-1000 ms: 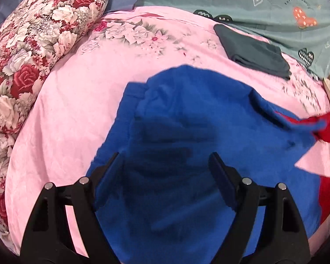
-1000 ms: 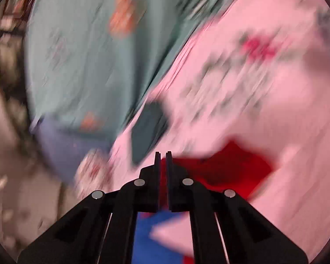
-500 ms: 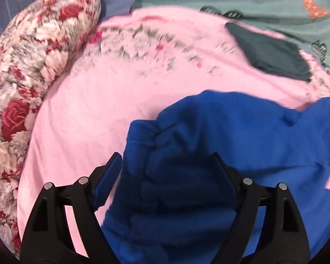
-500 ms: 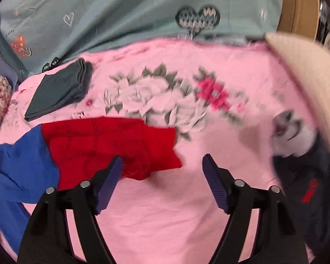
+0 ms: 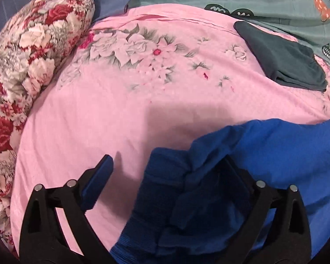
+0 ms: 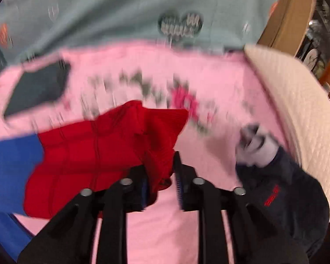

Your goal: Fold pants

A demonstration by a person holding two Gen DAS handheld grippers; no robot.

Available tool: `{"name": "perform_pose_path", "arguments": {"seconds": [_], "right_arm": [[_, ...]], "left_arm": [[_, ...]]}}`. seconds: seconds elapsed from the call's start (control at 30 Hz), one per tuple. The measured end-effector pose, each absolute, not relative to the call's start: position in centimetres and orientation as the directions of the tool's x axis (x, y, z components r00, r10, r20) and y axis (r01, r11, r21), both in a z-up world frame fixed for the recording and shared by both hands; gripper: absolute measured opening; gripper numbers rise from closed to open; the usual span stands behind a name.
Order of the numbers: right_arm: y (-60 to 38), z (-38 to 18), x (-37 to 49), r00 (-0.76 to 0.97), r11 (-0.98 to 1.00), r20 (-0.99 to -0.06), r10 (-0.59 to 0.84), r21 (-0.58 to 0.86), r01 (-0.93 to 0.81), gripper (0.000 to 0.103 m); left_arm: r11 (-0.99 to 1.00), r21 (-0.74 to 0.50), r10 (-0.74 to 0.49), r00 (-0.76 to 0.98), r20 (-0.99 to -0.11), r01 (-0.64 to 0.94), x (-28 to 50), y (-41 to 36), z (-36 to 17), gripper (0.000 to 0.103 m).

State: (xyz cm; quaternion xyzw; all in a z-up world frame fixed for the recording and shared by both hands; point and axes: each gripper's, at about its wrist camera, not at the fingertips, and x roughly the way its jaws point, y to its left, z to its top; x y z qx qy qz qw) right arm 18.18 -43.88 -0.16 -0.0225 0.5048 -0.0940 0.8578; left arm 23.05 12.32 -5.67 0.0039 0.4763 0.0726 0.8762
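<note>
Blue-and-red pants (image 6: 94, 154) lie bunched and unfolded at lower left, right gripper (image 6: 160, 176) pinching the red end, left gripper (image 5: 169, 176) spread wide.

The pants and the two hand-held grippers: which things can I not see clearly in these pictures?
- Pants, left wrist view: the lower and right frame edges cut them off.
- Left hand-held gripper: blue cloth covers its right finger.
- Right hand-held gripper, right wrist view: motion blur; whether it really pinches the red cloth is unclear.
- Dark folded garment: blurred there.
</note>
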Motion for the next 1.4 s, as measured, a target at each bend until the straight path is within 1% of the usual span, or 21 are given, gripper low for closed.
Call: {"name": "perform_pose_path", "arguments": {"seconds": [0.1, 0.17, 0.23, 0.27, 0.3, 0.37, 0.43, 0.53, 0.63, 0.73, 0.83, 0.9, 0.93, 0.97, 1.03, 1.07, 1.1, 1.17, 1.23, 1.3, 1.4], "right_arm": [[-43.5, -4.6, 18.6, 0.380, 0.959, -0.880, -0.284, -0.258, 0.118, 0.033], [-44.0, -2.5, 17.4, 0.460, 0.949, -0.833, -0.308, -0.237, 0.207, 0.036], [-43.3, 0.5, 15.6, 0.563, 0.952, -0.775, -0.287, -0.166, 0.257, 0.052], [-42.1, 1.6, 14.8, 0.608, 0.970, -0.761, -0.225, -0.116, 0.214, 0.062], [-40.2, 2.0, 14.7, 0.622, 0.990, -0.773, -0.128, -0.057, 0.133, 0.065], [-36.1, 1.4, 15.2, 0.569, 0.998, -0.819, 0.068, 0.053, -0.042, 0.065], [-32.5, 0.4, 16.2, 0.527, 0.987, -0.838, 0.140, 0.078, -0.140, 0.065], [-27.7, -2.0, 18.4, 0.500, 0.978, -0.855, 0.135, 0.035, -0.203, 0.065], [-24.3, -4.4, 20.8, 0.478, 0.979, -0.871, 0.115, 0.018, -0.203, 0.065], [-21.9, -4.9, 23.2, 0.547, 0.979, -0.834, 0.068, -0.051, -0.199, 0.065], [-20.8, -5.1, 27.0, 0.595, 0.987, -0.802, 0.052, -0.048, -0.152, 0.065], [-20.4, -5.0, 28.9, 0.620, 0.991, -0.784, 0.034, -0.053, -0.122, 0.060], [-20.4, -4.6, 29.2, 0.625, 0.994, -0.780, 0.029, -0.047, -0.104, 0.054], [-20.5, -3.7, 28.8, 0.637, 0.995, -0.769, 0.053, -0.015, -0.101, 0.054], [-20.7, -0.4, 25.8, 0.664, 0.986, -0.735, 0.139, 0.042, -0.160, 0.056], [-20.7, 1.2, 23.7, 0.667, 0.978, -0.726, 0.170, 0.042, -0.204, 0.062], [-20.8, 2.4, 21.3, 0.661, 0.968, -0.721, 0.208, 0.054, -0.246, 0.064], [-21.7, 4.2, 16.2, 0.633, 0.947, -0.724, 0.273, 0.089, -0.307, 0.078], [-22.5, 4.8, 11.6, 0.586, 0.923, -0.733, 0.345, 0.150, -0.355, 0.086], [-22.9, 4.7, 6.3, 0.556, 0.898, -0.731, 0.396, 0.182, -0.400, 0.086], [-22.4, 2.8, 0.4, 0.555, 0.893, -0.729, 0.402, 0.179, -0.412, 0.086]], "left_arm": [[0.993, 0.052, 0.102, 0.534, -0.839, -0.108, 22.6, 12.9, -4.8, 0.098], [0.992, 0.033, 0.098, 0.563, -0.821, -0.125, 21.0, 14.3, -3.1, 0.098], [0.992, 0.014, 0.083, 0.570, -0.818, -0.124, 19.2, 15.4, -1.5, 0.098], [0.995, 0.011, 0.063, 0.565, -0.823, -0.094, 18.6, 15.2, -1.1, 0.098], [0.998, 0.028, 0.055, 0.558, -0.828, -0.057, 18.2, 14.7, -1.0, 0.098], [0.997, 0.075, 0.057, 0.524, -0.850, 0.013, 18.4, 12.9, -1.8, 0.098], [0.998, 0.051, 0.024, 0.478, -0.878, 0.044, 19.7, 11.8, -3.4, 0.098], [0.998, 0.060, 0.049, 0.452, -0.891, 0.011, 22.5, 11.2, -5.7, 0.100], [0.994, 0.054, 0.093, 0.461, -0.882, -0.097, 24.9, 12.9, -5.6, 0.101], [0.981, 0.098, 0.167, 0.477, -0.863, -0.166, 26.9, 14.2, -5.7, 0.101], [0.963, 0.179, 0.260, 0.515, -0.817, -0.201, 28.3, 13.5, -5.2, 0.101], [0.953, 0.209, 0.296, 0.515, -0.805, -0.222, 28.8, 13.2, -5.0, 0.101], [0.955, 0.201, 0.286, 0.511, -0.811, -0.217, 28.5, 13.2, -4.7, 0.101], [0.962, 0.184, 0.263, 0.510, -0.819, -0.202, 28.0, 13.4, -4.3, 0.101], [0.977, 0.126, 0.199, 0.536, -0.821, -0.170, 25.7, 14.2, -2.7, 0.101], [0.982, 0.102, 0.172, 0.553, -0.815, -0.156, 24.0, 14.7, -1.9, 0.101], [0.989, 0.070, 0.134, 0.570, -0.810, -0.134, 21.6, 15.5, -0.7, 0.101], [0.991, 0.055, 0.116, 0.585, -0.803, -0.120, 17.3, 16.6, 0.4, 0.101], [0.992, 0.023, 0.093, 0.590, -0.802, -0.125, 12.5, 17.8, 0.9, 0.101], [0.989, -0.022, 0.066, 0.580, -0.812, -0.144, 7.9, 18.6, 0.0, 0.101], [0.988, -0.074, 0.016, 0.555, -0.831, -0.139, 4.0, 18.0, -2.0, 0.101]]}}
